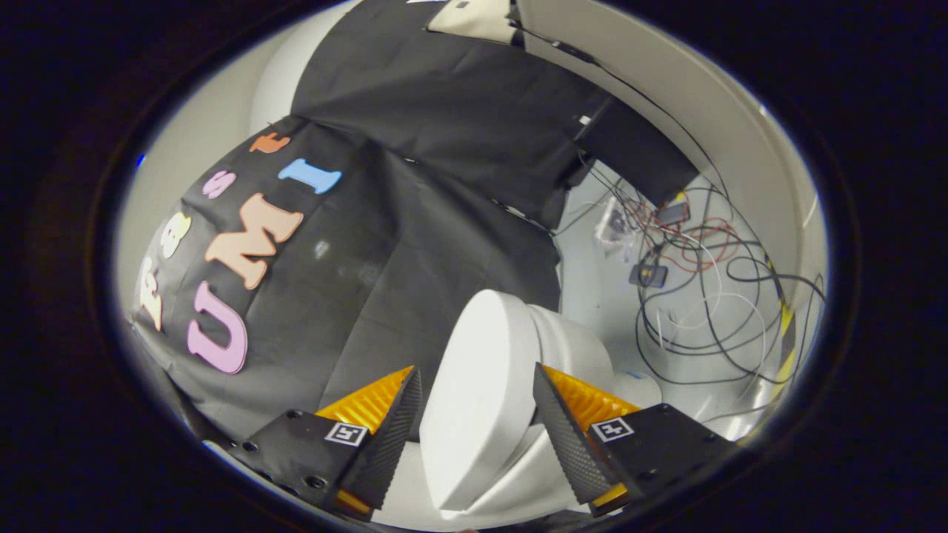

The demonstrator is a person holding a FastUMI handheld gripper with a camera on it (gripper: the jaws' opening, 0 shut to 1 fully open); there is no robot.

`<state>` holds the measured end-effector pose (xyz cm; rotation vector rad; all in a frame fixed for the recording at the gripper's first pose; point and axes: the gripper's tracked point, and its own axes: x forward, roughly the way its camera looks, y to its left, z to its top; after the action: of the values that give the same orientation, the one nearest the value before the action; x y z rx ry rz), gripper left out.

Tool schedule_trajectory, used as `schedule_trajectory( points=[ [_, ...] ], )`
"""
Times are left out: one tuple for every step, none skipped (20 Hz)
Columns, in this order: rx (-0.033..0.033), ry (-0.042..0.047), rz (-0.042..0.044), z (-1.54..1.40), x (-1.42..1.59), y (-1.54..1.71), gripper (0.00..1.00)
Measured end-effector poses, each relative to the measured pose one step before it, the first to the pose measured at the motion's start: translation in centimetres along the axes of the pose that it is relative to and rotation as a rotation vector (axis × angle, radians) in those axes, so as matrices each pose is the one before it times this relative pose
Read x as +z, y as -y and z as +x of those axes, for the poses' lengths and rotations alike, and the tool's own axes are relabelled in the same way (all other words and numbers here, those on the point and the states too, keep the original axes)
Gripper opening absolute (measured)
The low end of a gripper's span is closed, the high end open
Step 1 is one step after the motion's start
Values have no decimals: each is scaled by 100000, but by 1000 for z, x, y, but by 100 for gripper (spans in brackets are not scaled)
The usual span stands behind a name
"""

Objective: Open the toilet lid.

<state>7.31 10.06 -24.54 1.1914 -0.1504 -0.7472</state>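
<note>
Gripper (478,381): the two fingers stand wide apart, one to each side of the lid; whether either pad touches it cannot be told, and no squeeze shows.
Finger (389,437): the one on the cloth side lies just beside the lid's broad outer face, with a thin dark gap at its tip.
Other finger (566,437): lies on the lid's bowl side, its tip crossing the lid's edge and the seat behind.
Lid (481,400): white, smooth, oval; it sits between the fingers and reaches beyond their tips. It is lifted away from the seat, and a wedge-shaped opening shows between the two near its lower end.
Seat (566,344): white, rounded, just behind the lid on the side away from the cloth; only a part shows past the lid's rim.
Bowl (518,488): a pale curved surface under the lid, between the finger bases.
Cloth (444,244): black, creased, hanging beyond the lid and filling the ground behind the first finger.
Wall (711,96): plain, light, curving past the cloth's far edge.
Cables (703,296): a loose tangle of black, white and red leads on a light surface beyond the seat, well apart from the fingers, with small dark boxes among them.
Marker (346,433): a square black-and-white tag on each finger's base.
</note>
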Motion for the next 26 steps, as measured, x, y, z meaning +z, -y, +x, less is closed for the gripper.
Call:
schedule_trajectory(
  points=[
    [-2190,-1941,1383,133,-571,911,94],
    [-2325,-2464,1547,136,-720,894,94],
    [-2270,-2738,1685,267,-763,847,94],
    [-2257,-2932,1631,271,-800,743,94],
    [-2681,-2406,1673,387,-643,882,94],
    [-2473,-3023,2189,415,-693,890,94],
    [-986,-1718,1927,387,-286,532,86],
    [-620,-719,1459,138,59,321,78],
    [157,-885,1976,334,-11,116,70],
    [1376,-659,3055,321,-5,-140,62],
    [2120,-2296,4077,281,-469,-564,55],
    [1594,-2075,2540,-199,69,-11,47],
    [-370,-1016,345,416,-211,50,39],
    [-1306,-914,-683,180,-49,483,39],
    [344,-1124,173,49,23,-58,39],
    [1885,-672,942,13,237,-518,39],
    [2063,-260,975,90,121,-557,39],
    [1545,-44,767,35,192,-394,39],
    [816,-186,146,28,192,-299,39],
    [-6340,-505,-162,-1500,523,941,31],
    [1877,-1329,-1787,-1095,639,-77,23],
    [-577,-446,-467,2053,-1142,267,14],
    [-203,-1018,-471,266,-81,32,6],
    [-177,97,-1370,630,293,-42,7],
    [-26,-144,-2479,88,113,-147,6],
    [238,-54,-2064,-217,-2,-218,6]
  ],
)
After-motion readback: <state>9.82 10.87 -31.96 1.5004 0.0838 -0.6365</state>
